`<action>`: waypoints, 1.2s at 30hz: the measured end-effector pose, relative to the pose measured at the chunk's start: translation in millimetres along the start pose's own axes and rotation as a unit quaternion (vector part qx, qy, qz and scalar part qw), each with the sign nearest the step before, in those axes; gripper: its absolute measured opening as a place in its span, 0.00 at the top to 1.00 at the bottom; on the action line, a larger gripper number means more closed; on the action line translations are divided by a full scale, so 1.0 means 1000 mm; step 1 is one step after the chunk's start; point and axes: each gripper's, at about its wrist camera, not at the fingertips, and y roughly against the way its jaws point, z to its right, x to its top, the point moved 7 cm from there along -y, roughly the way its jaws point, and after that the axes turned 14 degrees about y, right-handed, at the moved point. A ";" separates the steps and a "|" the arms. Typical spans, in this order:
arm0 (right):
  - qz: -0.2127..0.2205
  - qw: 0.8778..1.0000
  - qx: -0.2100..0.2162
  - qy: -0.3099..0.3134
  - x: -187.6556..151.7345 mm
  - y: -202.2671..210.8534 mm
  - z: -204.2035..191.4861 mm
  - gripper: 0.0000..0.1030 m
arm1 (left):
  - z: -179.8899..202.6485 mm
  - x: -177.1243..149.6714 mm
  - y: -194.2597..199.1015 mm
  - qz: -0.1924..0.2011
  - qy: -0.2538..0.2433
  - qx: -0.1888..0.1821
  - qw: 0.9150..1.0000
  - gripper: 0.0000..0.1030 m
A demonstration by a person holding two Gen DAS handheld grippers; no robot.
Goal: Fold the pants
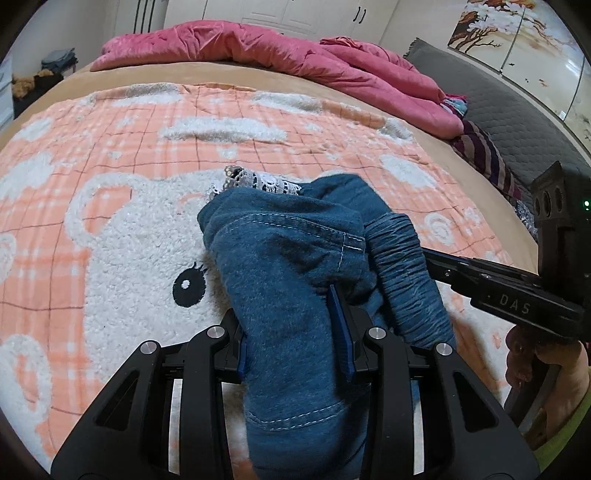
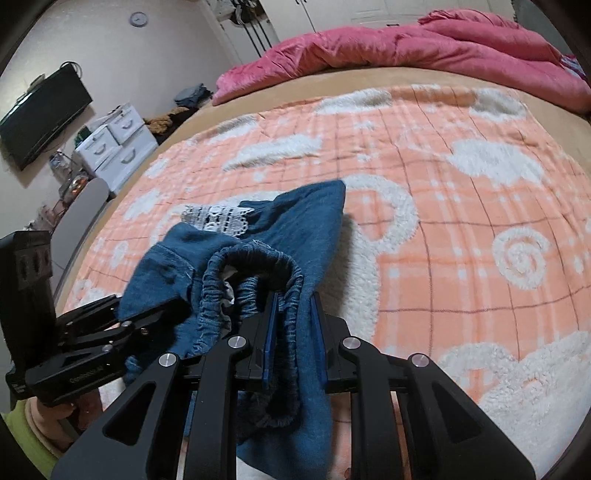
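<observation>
One pair of blue pants [image 1: 291, 266] at centre frame, one strip of white lace [image 1: 255, 181] just above it. Two grippers: left [image 1: 295, 347], right [image 2: 293, 332]. One peach blanket [image 2: 461, 229] beneath, one pink duvet [image 1: 258, 48] along the top. One television [image 2: 40, 114] upper left, one wall clock [image 2: 138, 18].

right claw [image 2: 294, 325] clamps pants [image 2: 295, 236] waistband over blanket [image 2: 461, 236].

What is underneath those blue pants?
Under the blue pants lies a peach and white fleecy blanket. A white lace trim peeks out beneath them; whatever else they cover is hidden.
</observation>
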 end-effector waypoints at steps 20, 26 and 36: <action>-0.041 0.996 -0.074 0.035 -0.025 -0.017 0.013 0.62 | -0.025 -0.007 -0.009 -0.007 0.010 0.043 0.999 0.45; -0.035 0.997 -0.072 0.023 -0.028 -0.008 0.017 0.51 | -0.030 -0.010 -0.003 -0.002 0.008 0.056 0.998 0.36; -0.022 0.994 -0.096 0.040 -0.032 0.011 0.014 0.27 | -0.031 -0.017 0.013 0.000 0.007 0.062 0.998 0.22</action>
